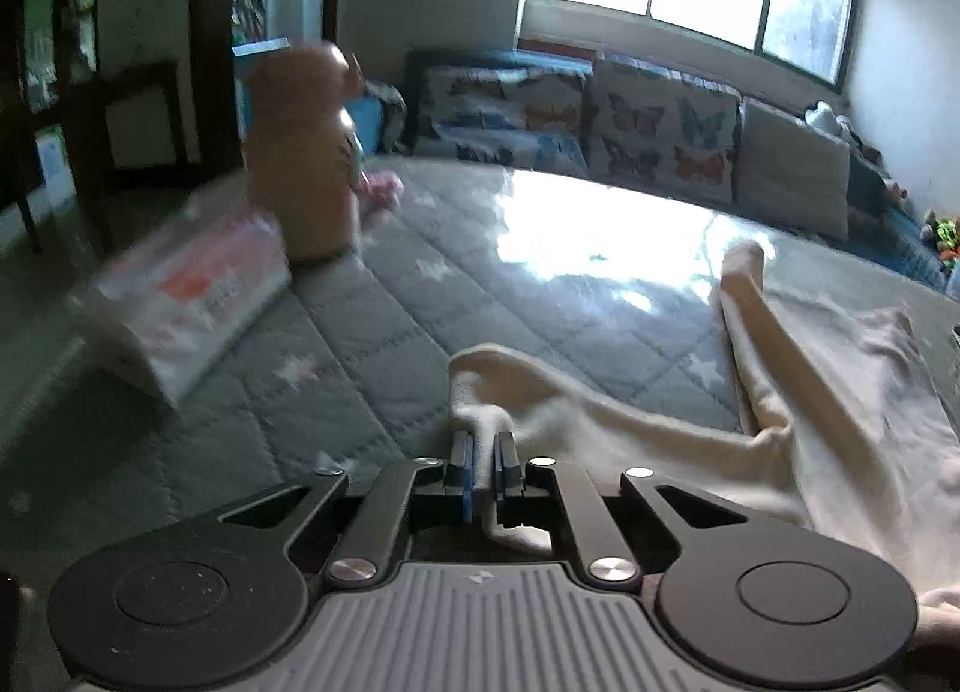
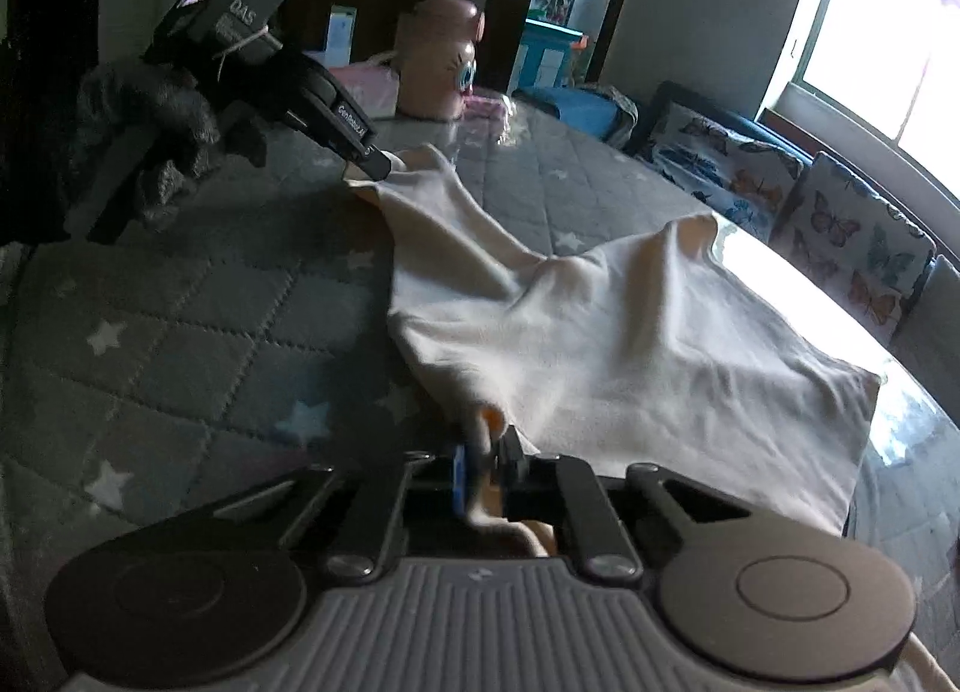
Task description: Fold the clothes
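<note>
1. I see one grey quilted mat (image 2: 198,296) with white stars under everything; its far half is washed out by window glare.
2. Three butterfly cushions (image 1: 660,134) line the far edge, the rightmost plain-looking and hard to read.
3. One cream garment (image 2: 600,332) lies spread on the mat, stretched between my two grippers; its near edge is cut off behind the gripper body.
4. One pink cat-faced container (image 2: 441,56) stands beyond, blurred in the left view, beside one white package (image 1: 192,296) whose print I cannot make out.
5. My left gripper (image 1: 483,452) is pinched narrow on a garment corner.
6. My right gripper (image 2: 486,452) is clamped on another corner, fingertips smeared.
</note>
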